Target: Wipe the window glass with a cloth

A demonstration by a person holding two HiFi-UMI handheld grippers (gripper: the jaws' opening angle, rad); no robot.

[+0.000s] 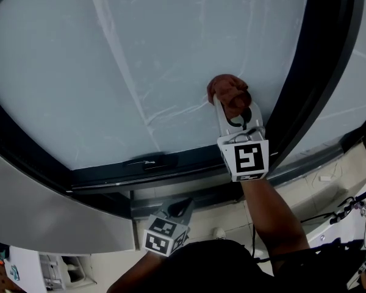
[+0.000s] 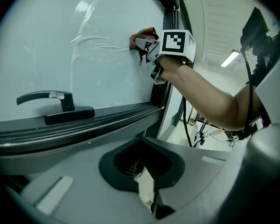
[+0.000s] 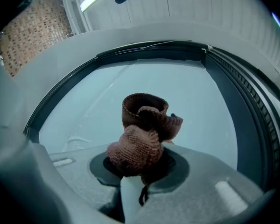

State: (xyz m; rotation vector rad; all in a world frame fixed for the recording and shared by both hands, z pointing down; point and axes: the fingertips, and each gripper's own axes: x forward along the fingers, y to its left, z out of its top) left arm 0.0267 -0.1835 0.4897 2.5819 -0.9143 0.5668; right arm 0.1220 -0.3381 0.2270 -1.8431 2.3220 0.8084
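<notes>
Brown knitted cloth (image 1: pixel 229 93) pinched in right gripper (image 1: pixel 233 112), pressed to window glass (image 1: pixel 79 72) above-right of window handle (image 1: pixel 145 162); smears (image 1: pixel 171 110) above handle, so likely mid-wipe. Left gripper (image 1: pixel 178 207) below handle, jaws together, empty.

Cloth (image 1: pixel 230 94) on glass (image 1: pixel 140 54), right of handle (image 1: pixel 145 162).

Bunched brown cloth (image 1: pixel 230 94) against frosted glass (image 1: pixel 110 72)

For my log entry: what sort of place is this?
Likely an indoor room, at a window: window glass with a cloth against it, a dark frame, a handle, a ceiling light.
</notes>
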